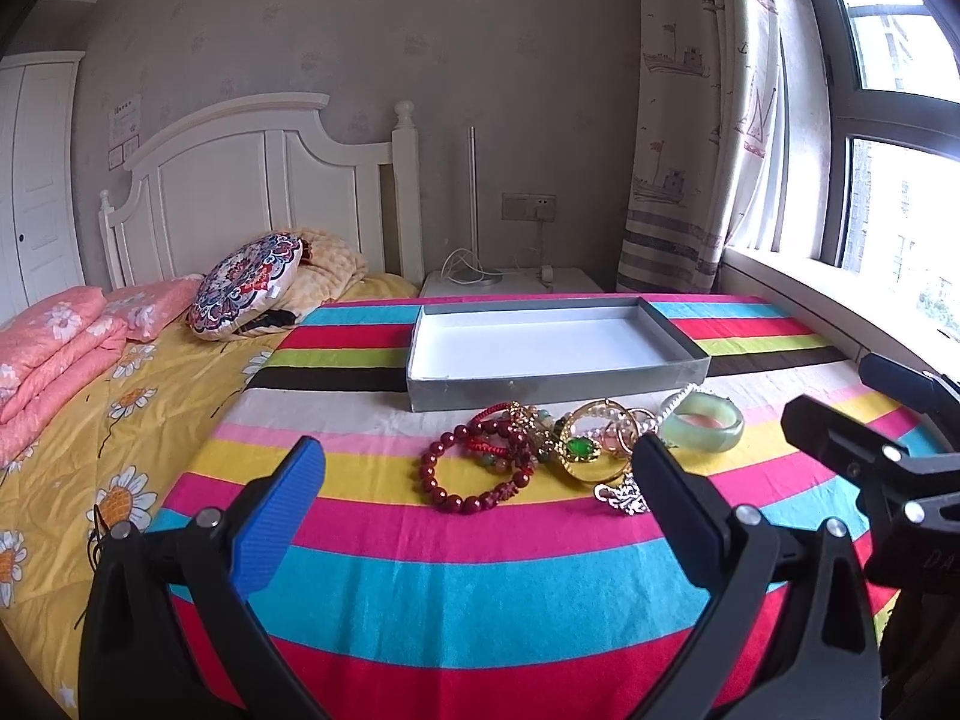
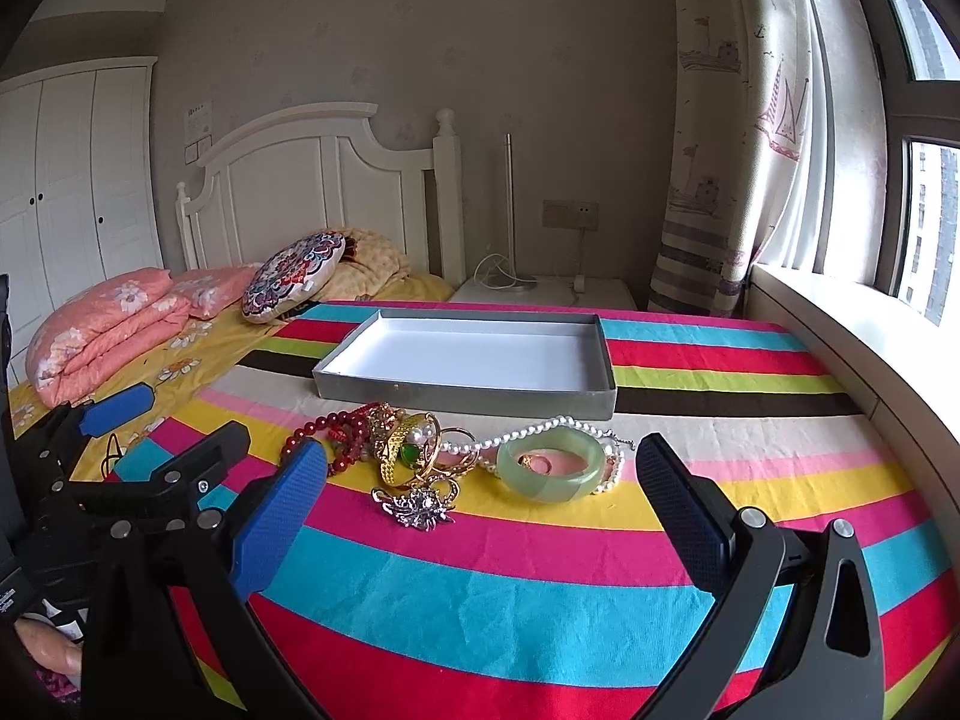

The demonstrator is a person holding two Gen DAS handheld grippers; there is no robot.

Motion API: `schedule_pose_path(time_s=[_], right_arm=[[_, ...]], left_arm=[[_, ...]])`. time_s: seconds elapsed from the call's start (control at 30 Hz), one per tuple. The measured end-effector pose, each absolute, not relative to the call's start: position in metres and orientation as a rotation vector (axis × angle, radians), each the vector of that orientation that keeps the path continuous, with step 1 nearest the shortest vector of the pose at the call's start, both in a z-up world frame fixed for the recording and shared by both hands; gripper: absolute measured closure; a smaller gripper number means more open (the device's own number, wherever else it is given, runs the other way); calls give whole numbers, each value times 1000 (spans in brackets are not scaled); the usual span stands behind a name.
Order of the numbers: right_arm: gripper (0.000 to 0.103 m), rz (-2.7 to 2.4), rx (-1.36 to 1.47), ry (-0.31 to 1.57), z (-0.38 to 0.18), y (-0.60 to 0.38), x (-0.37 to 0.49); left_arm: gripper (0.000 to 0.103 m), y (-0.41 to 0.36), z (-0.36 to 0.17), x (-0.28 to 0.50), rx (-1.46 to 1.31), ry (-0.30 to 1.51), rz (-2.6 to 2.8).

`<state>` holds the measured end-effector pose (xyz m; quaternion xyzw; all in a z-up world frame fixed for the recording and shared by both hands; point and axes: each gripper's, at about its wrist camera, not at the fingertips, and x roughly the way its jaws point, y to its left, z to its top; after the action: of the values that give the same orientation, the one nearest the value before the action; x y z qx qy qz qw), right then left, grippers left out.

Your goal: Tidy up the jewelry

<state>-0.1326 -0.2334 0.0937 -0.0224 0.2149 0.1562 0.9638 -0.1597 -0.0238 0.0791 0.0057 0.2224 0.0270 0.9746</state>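
In the left wrist view, the left claw [image 1: 480, 480] is seen spread wide and empty above the striped cloth [image 1: 480, 588], the jewelry pile [image 1: 540, 444] lying just before the grey tray [image 1: 468, 387]. In the right wrist view, the right claw [image 2: 480, 480] is likewise spread wide and empty, with the jade bangle [image 2: 549, 468] between its 2 fingers [image 2: 282, 498].

We are seeing one grey tray [image 2: 465, 387], one green bangle [image 2: 549, 471], one silver brooch [image 2: 420, 507], one pearl strand [image 2: 528, 433] and two pink pillows [image 2: 120, 324] ahead of both grippers.

Left gripper [image 1: 480, 480] spread wide, right gripper [image 2: 486, 480] likewise
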Motion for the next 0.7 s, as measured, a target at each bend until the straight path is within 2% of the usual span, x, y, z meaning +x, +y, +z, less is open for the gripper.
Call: schedule_pose_path(time_s=[0.23, 0.53, 0.7], right_arm=[[4, 293, -69, 486, 80, -234, -116], [4, 234, 2, 683, 48, -281, -74], [4, 203, -36, 717, 42, -293, -70]], left_arm=[[2, -16, 75, -143, -12, 477, 52], [2, 1, 38, -88, -17, 756, -55], [2, 21, 29, -84, -82, 776, -79]])
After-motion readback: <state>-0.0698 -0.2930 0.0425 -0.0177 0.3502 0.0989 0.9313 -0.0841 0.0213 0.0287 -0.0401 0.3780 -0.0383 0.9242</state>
